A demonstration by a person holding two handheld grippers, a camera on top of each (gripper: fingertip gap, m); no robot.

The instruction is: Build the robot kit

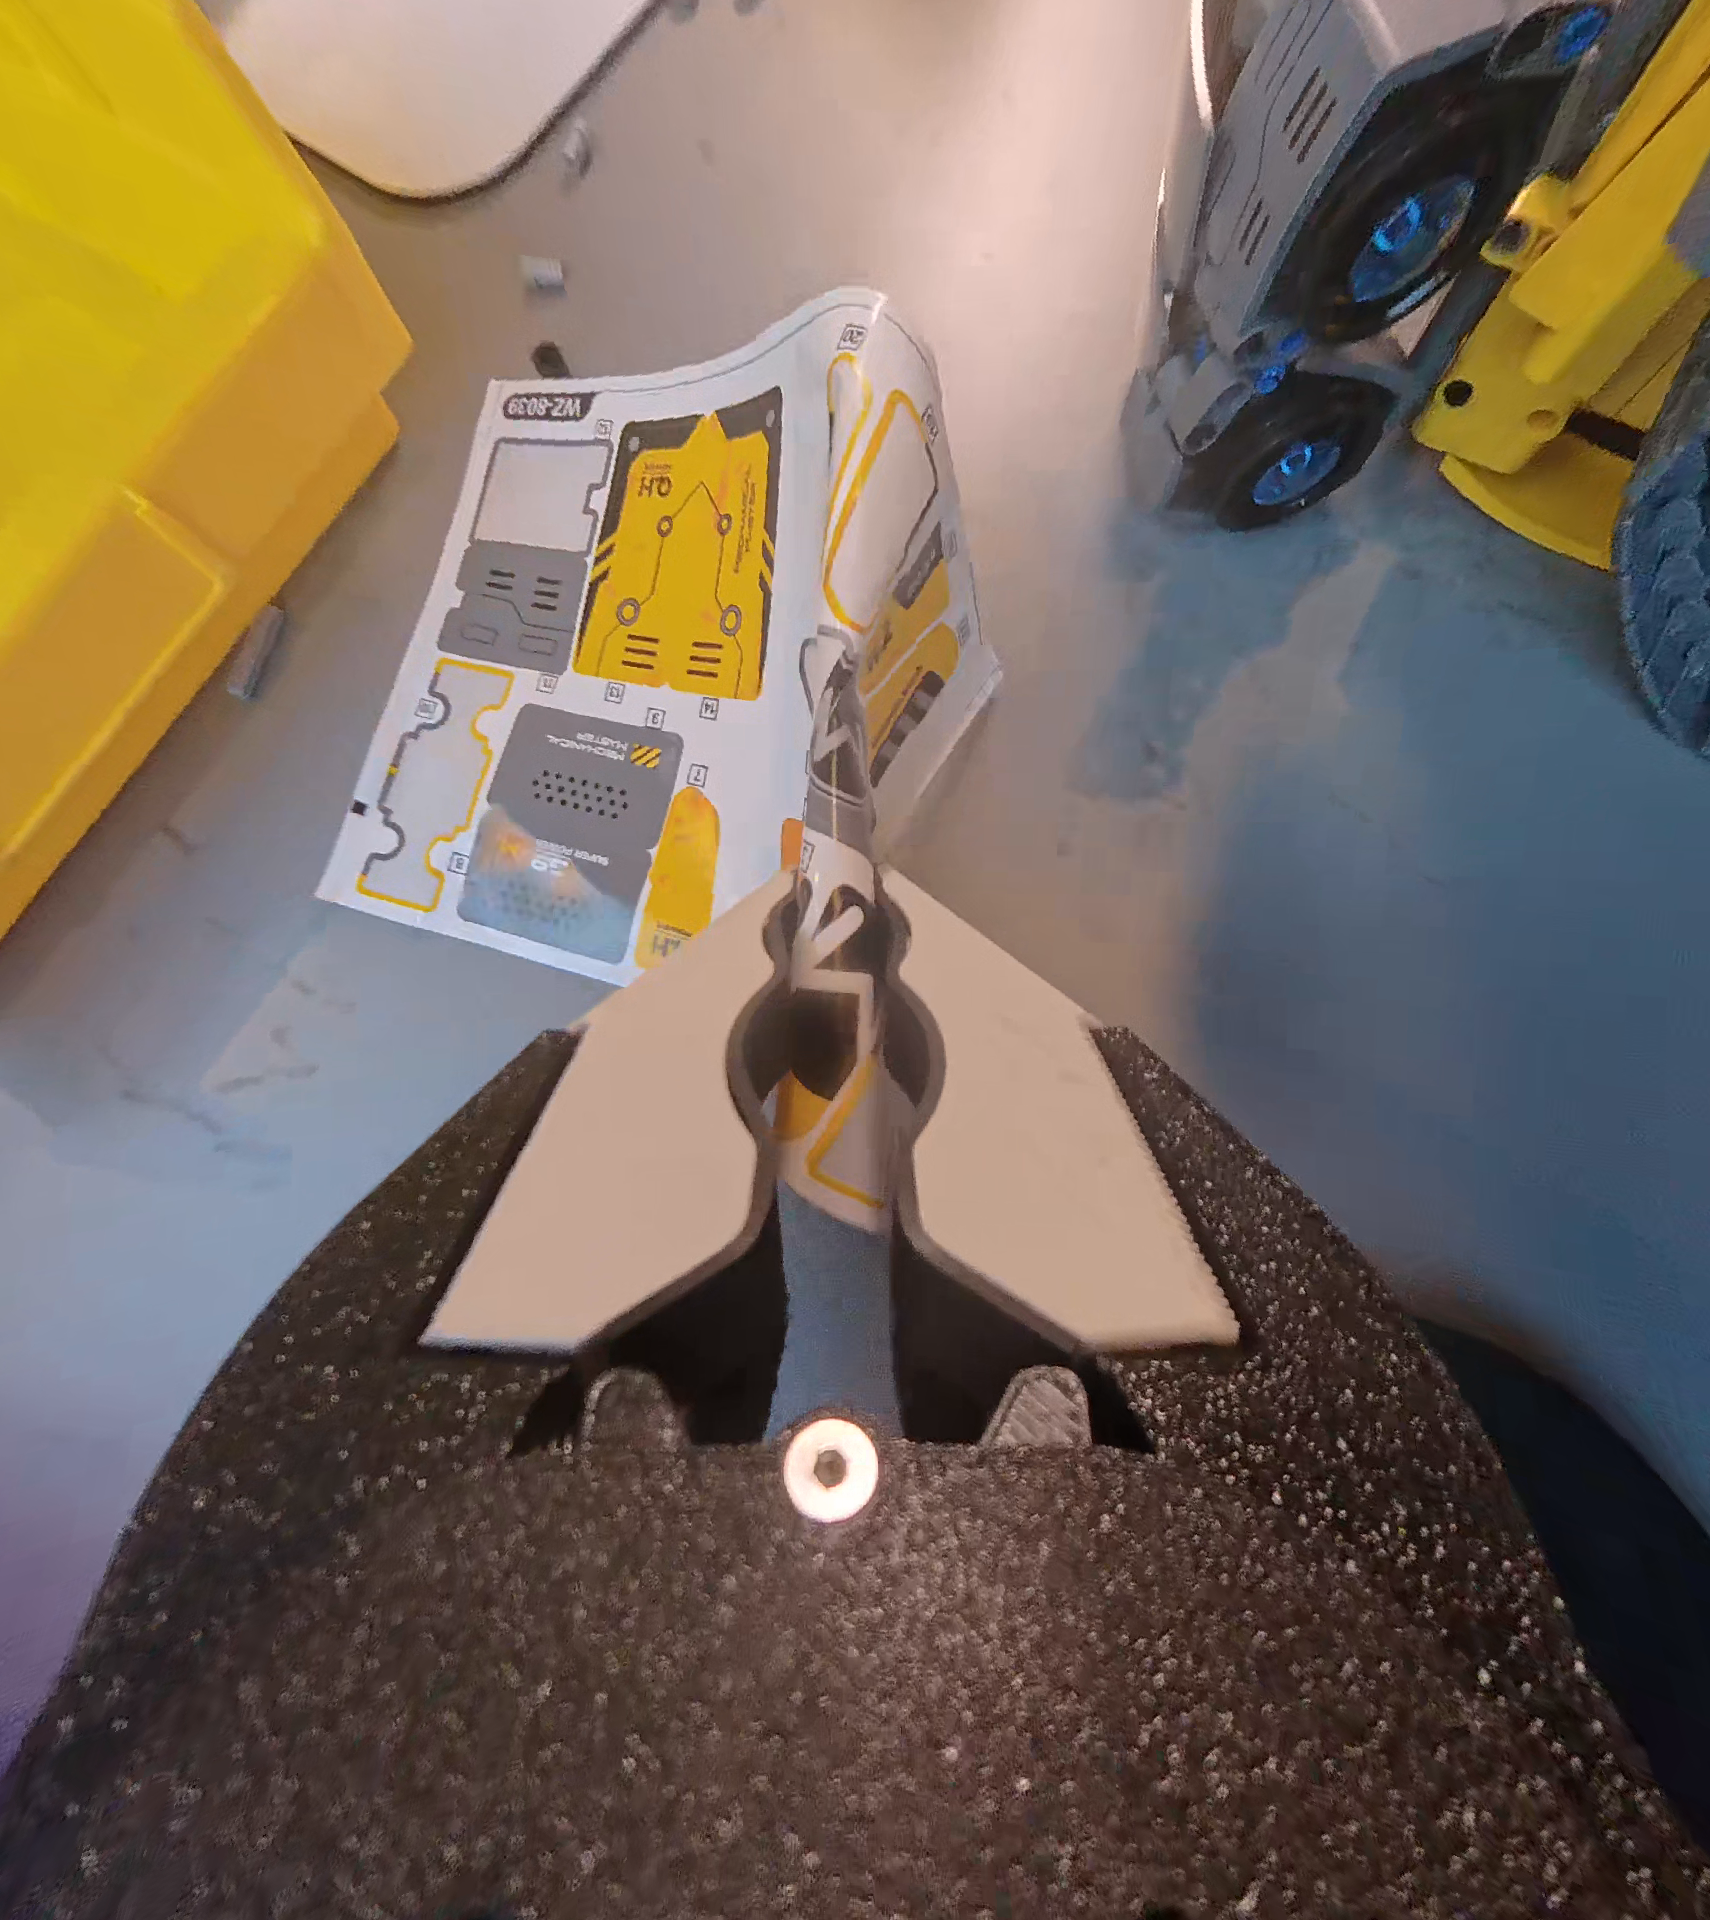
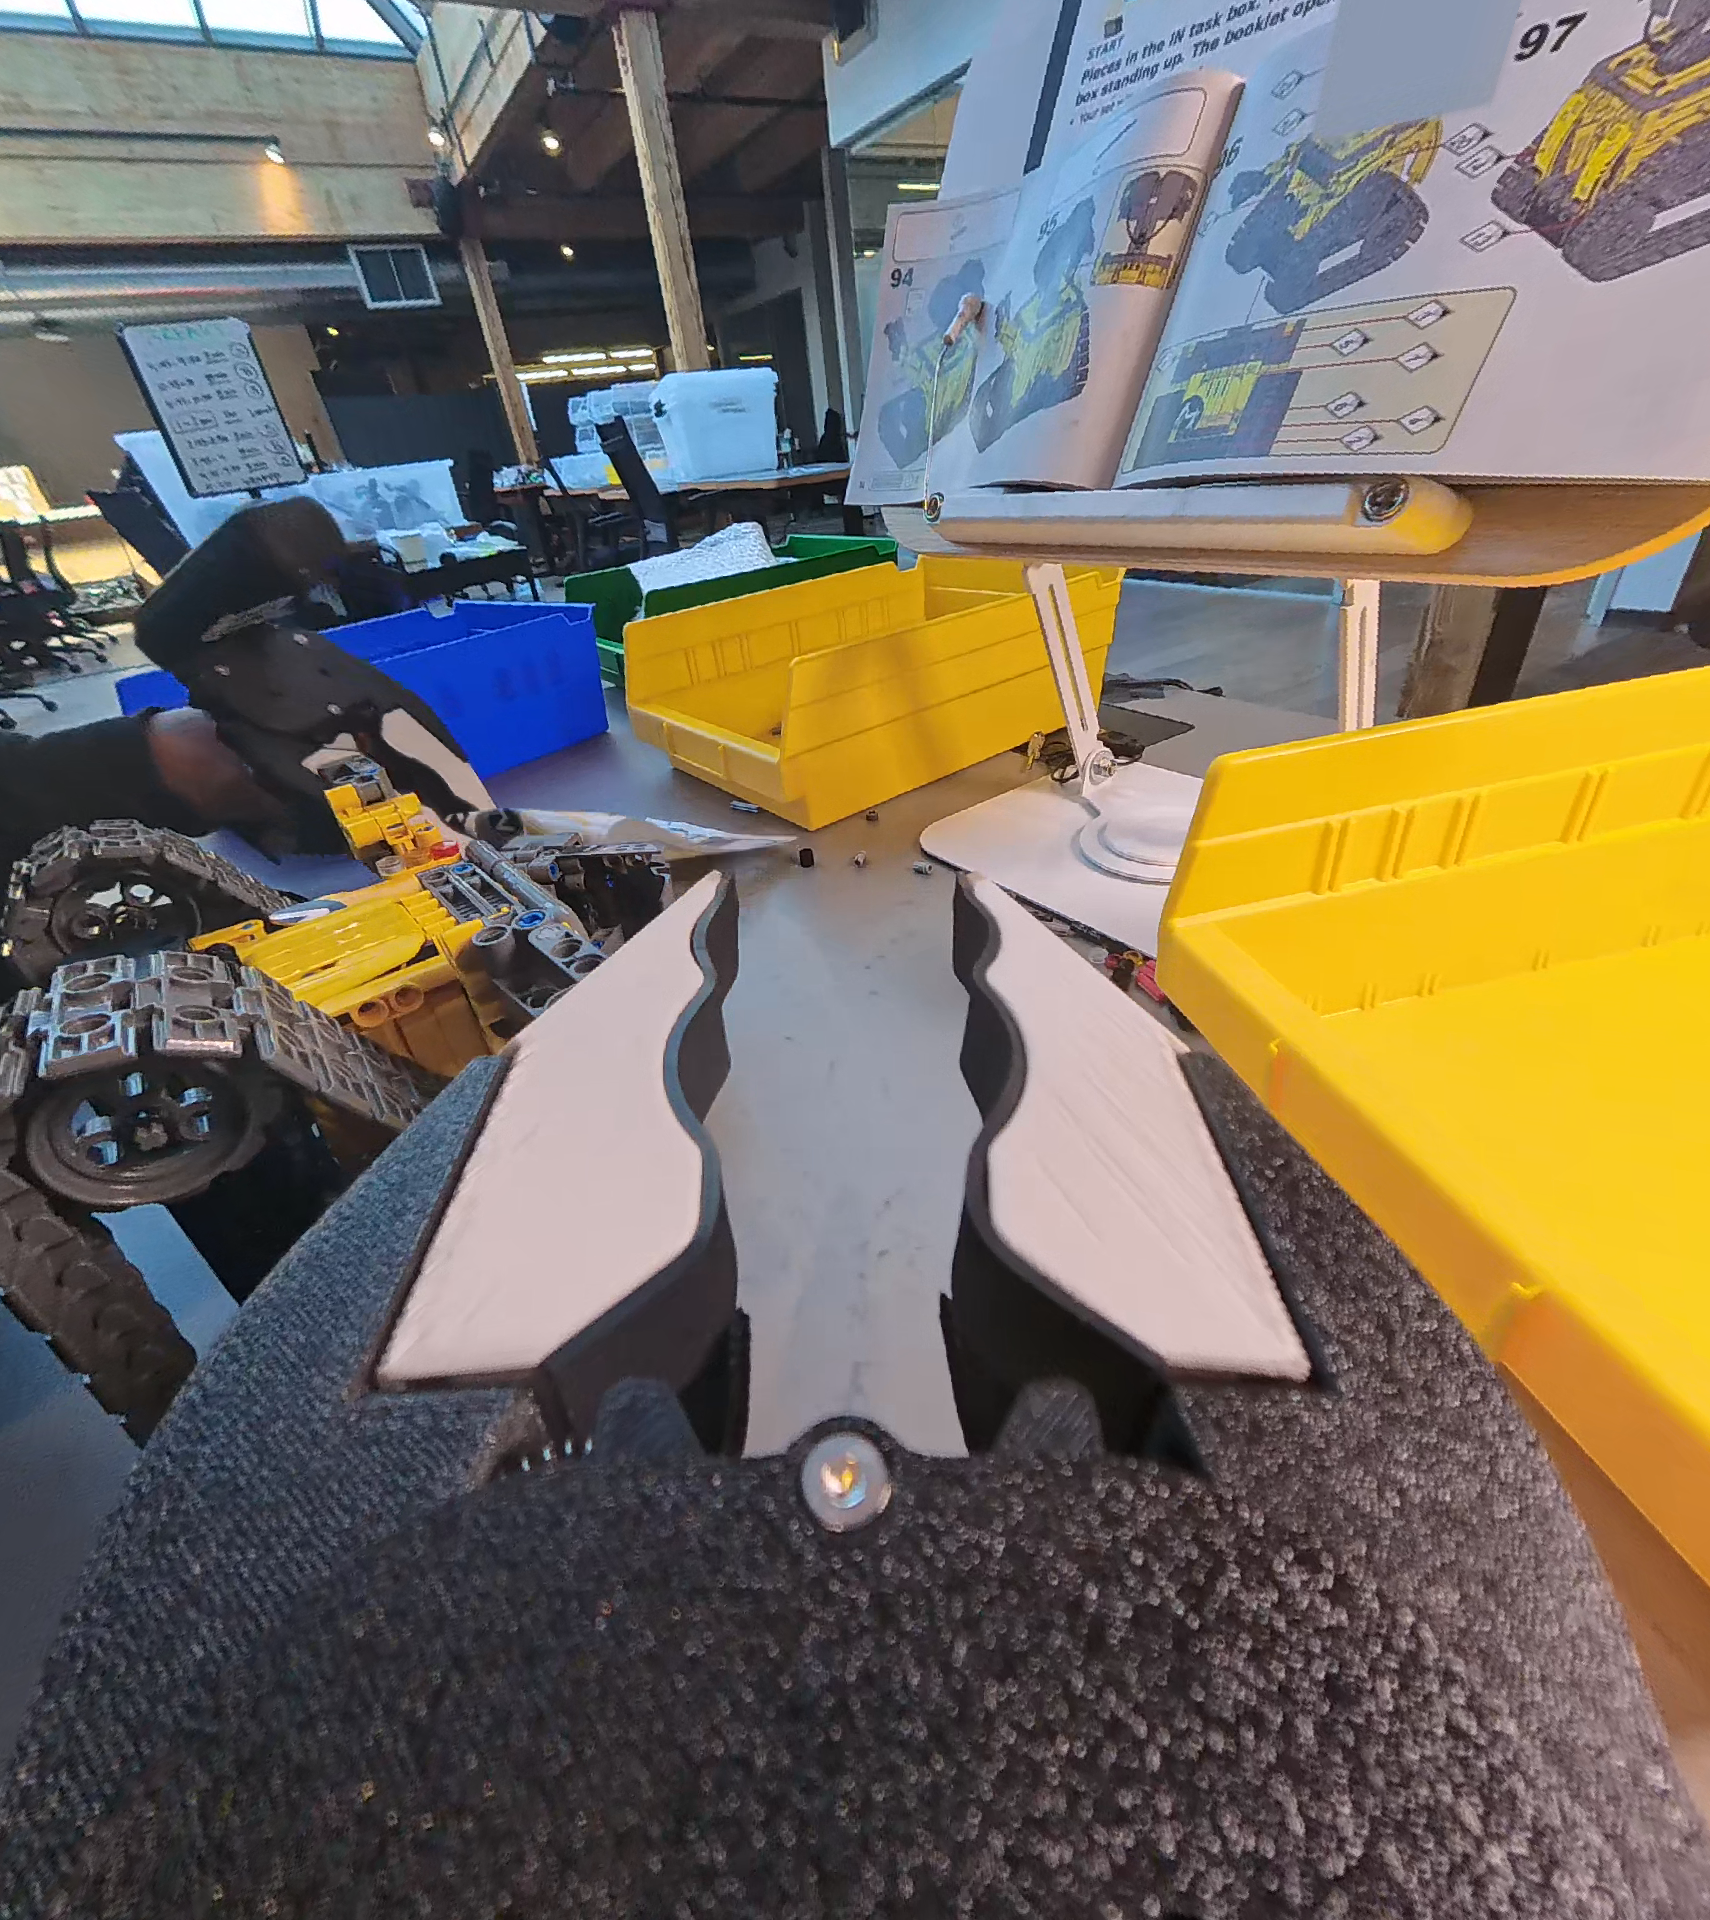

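My left gripper (image 1: pixel 835 894) is shut on the near edge of a white sticker sheet (image 1: pixel 622 644) printed with yellow and grey shapes. The sheet's right part folds upward; its left part lies on the grey table. A yellow and grey tracked brick vehicle (image 1: pixel 1516 312) stands to the right of it. My right gripper (image 2: pixel 840 894) is open and empty above the table, between the same vehicle (image 2: pixel 238 1018) on its left and a yellow bin (image 2: pixel 1557 1039) on its right. The left gripper also shows far left in the right wrist view (image 2: pixel 311 707), held by a gloved hand.
A yellow bin (image 1: pixel 82 468) stands left of the sheet. An open instruction booklet (image 2: pixel 1350 260) rests on a white stand (image 2: pixel 1090 831). Another yellow bin (image 2: pixel 851 675), a blue bin (image 2: pixel 498 675) and a green bin (image 2: pixel 726 582) stand behind. Small loose parts (image 2: pixel 861 857) lie on the table. Some 30 cm of space lies between my two pairs of fingers.
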